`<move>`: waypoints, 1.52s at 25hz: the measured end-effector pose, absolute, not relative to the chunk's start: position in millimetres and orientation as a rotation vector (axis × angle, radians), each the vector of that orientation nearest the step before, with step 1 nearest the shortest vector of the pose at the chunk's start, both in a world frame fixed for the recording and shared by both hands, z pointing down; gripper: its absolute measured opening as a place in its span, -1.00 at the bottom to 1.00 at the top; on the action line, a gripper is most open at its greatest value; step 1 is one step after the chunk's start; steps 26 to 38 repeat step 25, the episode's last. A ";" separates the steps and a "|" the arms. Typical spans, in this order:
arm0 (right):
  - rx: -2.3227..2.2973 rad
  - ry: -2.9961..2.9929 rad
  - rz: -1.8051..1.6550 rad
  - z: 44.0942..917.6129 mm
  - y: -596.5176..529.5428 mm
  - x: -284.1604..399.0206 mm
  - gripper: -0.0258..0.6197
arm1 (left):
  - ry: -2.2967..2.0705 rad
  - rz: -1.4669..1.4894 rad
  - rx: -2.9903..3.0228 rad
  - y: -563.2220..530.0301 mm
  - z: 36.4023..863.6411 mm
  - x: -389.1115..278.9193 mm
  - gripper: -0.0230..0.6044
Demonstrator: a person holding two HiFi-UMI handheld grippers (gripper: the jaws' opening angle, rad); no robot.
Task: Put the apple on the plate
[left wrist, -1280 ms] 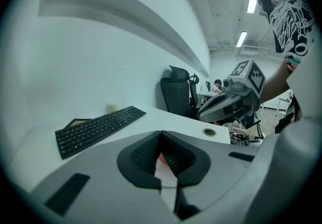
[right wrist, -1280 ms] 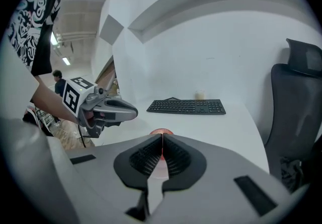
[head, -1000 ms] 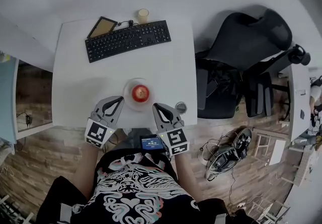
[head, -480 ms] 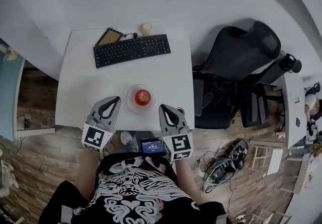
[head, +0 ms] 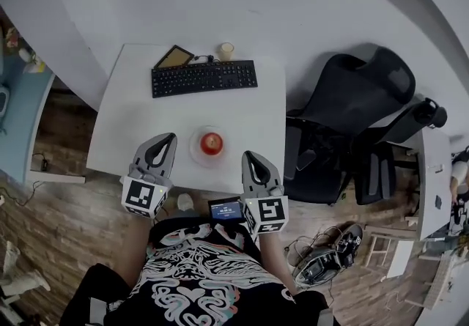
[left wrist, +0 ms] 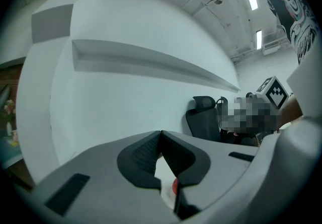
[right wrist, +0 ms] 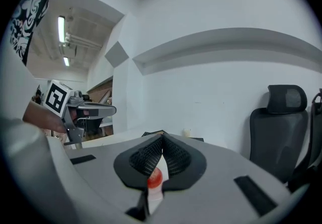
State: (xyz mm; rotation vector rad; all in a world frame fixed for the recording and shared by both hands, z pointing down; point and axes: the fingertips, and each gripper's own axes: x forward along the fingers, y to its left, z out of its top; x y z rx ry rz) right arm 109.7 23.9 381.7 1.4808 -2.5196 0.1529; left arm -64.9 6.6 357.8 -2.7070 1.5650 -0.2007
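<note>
The apple (head: 212, 143) sits on the plate (head: 196, 154) at mid-frame in the head view, so the placing looks done, and the next move seems only to keep clear. The left gripper (head: 169, 138) and right gripper (head: 250, 155) flank the plate, jaws together and empty. In both gripper views the jaws hide most of the table (head: 139, 119); only a red sliver of apple shows.
</note>
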 end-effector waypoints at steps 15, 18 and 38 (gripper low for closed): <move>1.396 -2.594 0.189 380.2 45.4 140.0 -0.83 | 1.712 -0.236 -2.659 41.3 360.8 -44.2 -0.88; 1.383 -2.602 0.191 380.2 47.0 141.3 -0.83 | 1.745 -0.246 -2.651 45.5 364.6 -46.4 -0.88; 1.376 -2.611 0.190 379.6 46.5 154.1 -0.83 | 1.766 -0.250 -2.640 49.2 365.2 -37.2 -0.88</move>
